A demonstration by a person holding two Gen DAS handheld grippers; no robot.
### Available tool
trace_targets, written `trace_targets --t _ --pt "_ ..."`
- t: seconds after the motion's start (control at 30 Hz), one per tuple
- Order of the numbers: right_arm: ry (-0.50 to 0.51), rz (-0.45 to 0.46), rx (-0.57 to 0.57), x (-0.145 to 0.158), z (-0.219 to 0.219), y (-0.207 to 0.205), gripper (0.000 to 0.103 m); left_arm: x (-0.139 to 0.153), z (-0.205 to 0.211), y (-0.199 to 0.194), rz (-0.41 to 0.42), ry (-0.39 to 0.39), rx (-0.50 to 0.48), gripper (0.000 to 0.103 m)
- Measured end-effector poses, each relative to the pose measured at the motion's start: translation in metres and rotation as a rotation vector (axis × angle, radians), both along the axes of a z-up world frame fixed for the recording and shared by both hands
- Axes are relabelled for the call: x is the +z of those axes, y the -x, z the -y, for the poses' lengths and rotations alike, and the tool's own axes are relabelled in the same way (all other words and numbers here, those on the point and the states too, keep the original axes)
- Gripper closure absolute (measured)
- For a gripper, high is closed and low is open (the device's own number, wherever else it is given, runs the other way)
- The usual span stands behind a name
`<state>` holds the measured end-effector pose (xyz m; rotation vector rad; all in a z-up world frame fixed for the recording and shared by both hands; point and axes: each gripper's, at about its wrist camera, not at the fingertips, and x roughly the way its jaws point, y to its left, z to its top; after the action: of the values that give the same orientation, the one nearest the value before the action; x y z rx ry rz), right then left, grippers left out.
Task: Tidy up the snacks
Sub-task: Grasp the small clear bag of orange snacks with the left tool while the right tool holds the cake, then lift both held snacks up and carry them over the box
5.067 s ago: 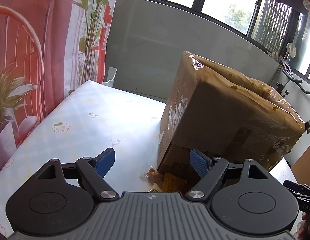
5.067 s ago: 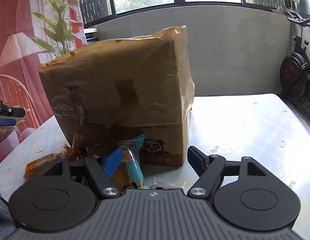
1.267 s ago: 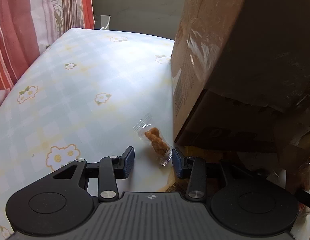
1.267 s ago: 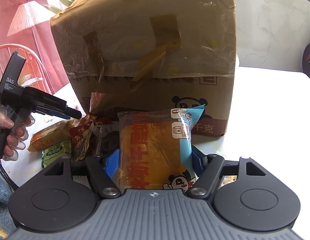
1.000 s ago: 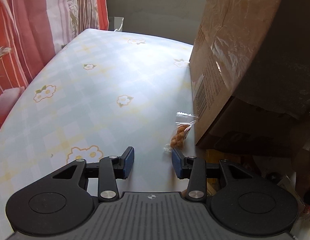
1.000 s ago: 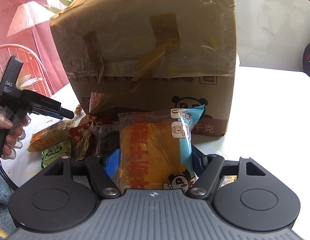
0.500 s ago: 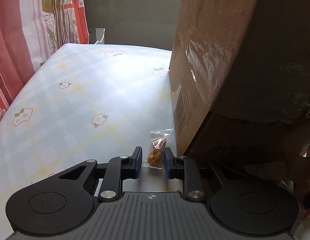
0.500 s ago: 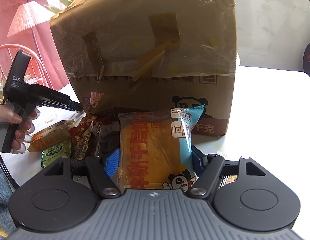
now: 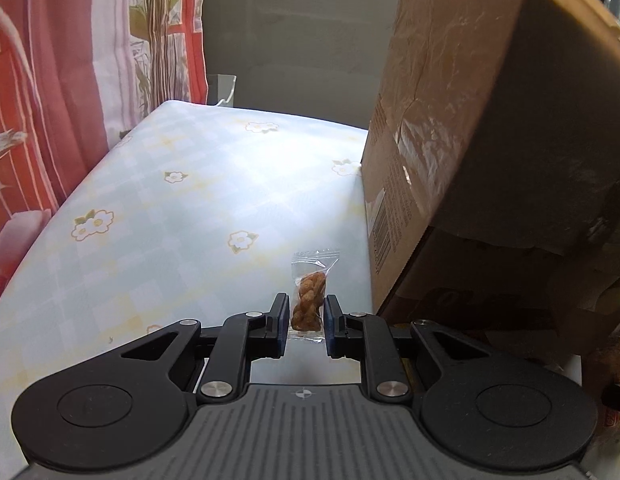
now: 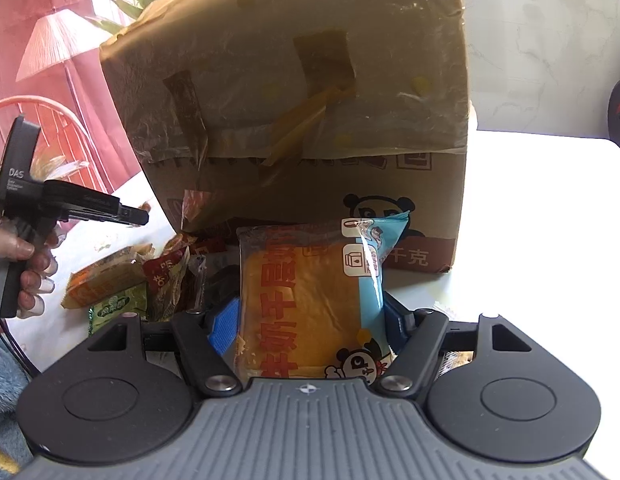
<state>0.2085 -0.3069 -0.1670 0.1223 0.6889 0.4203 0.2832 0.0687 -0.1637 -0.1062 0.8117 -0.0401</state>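
Observation:
A small clear packet with a brown twisted snack (image 9: pixel 310 294) sits pinched between the blue pads of my left gripper (image 9: pixel 307 309), just above the flowered tablecloth (image 9: pixel 182 208) and left of the big cardboard box (image 9: pixel 490 120). My right gripper (image 10: pixel 308 322) is shut on a wide orange and blue bread packet (image 10: pixel 306 292), held upright in front of the box (image 10: pixel 310 100). In the right wrist view my left gripper (image 10: pixel 138 216) shows from the side, held by a hand (image 10: pixel 26 264).
Several loose snack packets lie at the box's open front: an orange one (image 10: pixel 102 280), a green one (image 10: pixel 118 306) and a red one (image 10: pixel 166 272). A pink curtain (image 9: pixel 50 100) hangs past the table's left edge. The box's flap (image 9: pixel 510 280) overhangs the snacks.
My left gripper's jaws have closed on the small twisted-snack packet and lifted it slightly off the cloth. The right gripper keeps still with the bread packet.

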Motion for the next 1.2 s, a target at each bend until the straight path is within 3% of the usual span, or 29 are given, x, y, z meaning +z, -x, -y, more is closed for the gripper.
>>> trace_targets --t 0.33,0.73,0.93,1.2 --pt "0.003 0.048 0.068 0.018 0.0 0.011 0.031 0.033 0.021 0.057 0.082 0.087 -0.047 0.084" --pt "-0.046 0.172 0.012 0.064 0.03 0.042 0.031 0.089 0.032 0.081 0.249 0.121 -0.091 0.084" --pt "-0.107 0.293 -0.011 0.113 0.042 0.036 0.031 0.124 0.048 0.076 0.34 0.09 -0.152 0.084" --pt "-0.173 0.443 0.029 0.185 0.031 -0.02 0.031 0.173 0.083 0.044 0.479 0.058 -0.241 0.084"
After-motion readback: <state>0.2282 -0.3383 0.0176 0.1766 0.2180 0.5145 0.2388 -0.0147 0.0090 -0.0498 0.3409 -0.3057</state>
